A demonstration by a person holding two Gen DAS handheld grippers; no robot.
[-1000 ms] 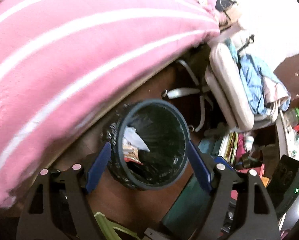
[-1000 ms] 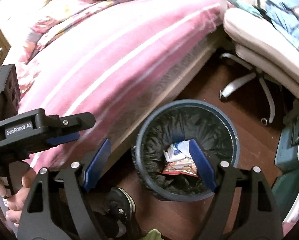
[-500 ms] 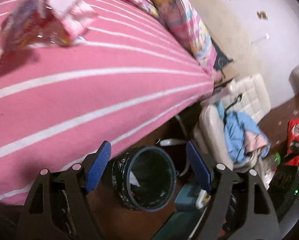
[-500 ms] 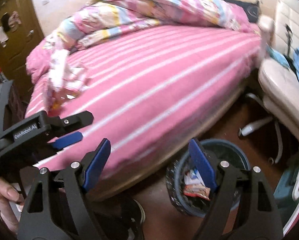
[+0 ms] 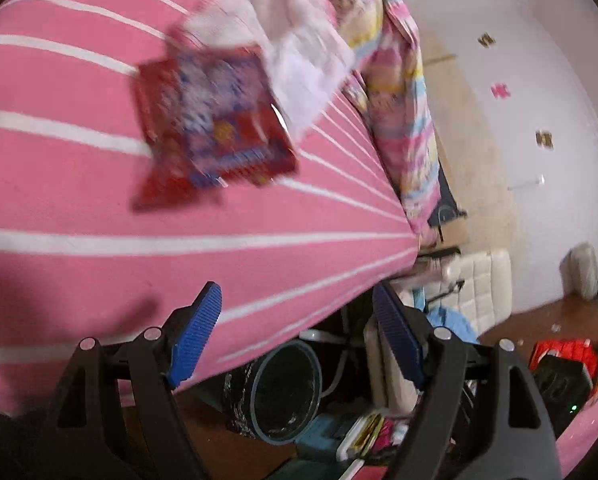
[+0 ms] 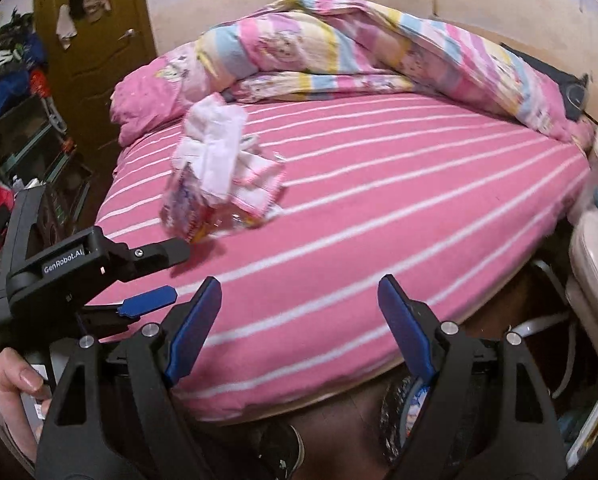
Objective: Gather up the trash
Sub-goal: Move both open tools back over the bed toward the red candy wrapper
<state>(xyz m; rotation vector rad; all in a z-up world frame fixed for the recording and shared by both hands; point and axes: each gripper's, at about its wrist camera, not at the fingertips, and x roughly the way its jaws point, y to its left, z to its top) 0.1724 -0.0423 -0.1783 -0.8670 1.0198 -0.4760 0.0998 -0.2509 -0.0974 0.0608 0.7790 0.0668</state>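
Observation:
A red snack wrapper (image 5: 215, 128) lies on the pink striped bed (image 5: 99, 240), with crumpled white paper (image 5: 299, 60) behind it. In the right wrist view the same pile of wrappers and paper (image 6: 219, 176) lies on the bed (image 6: 379, 208). The black-lined trash bin (image 5: 285, 392) stands on the floor by the bed edge; it also shows low in the right wrist view (image 6: 403, 412), with trash inside. My left gripper (image 5: 299, 340) is open and empty, short of the wrapper. My right gripper (image 6: 299, 328) is open and empty over the bed's near edge. The left gripper's body (image 6: 79, 268) shows at its left.
A rolled striped quilt (image 6: 359, 48) lies along the far side of the bed. A white office chair (image 5: 471, 304) stands by the bed's end, with cluttered items (image 5: 559, 360) on the floor. A brown door (image 6: 95, 40) is at the back left.
Both grippers have risen from the bin and swung up toward the bed. The bin has dropped low in both views and the wrappers on the bed have come closer.

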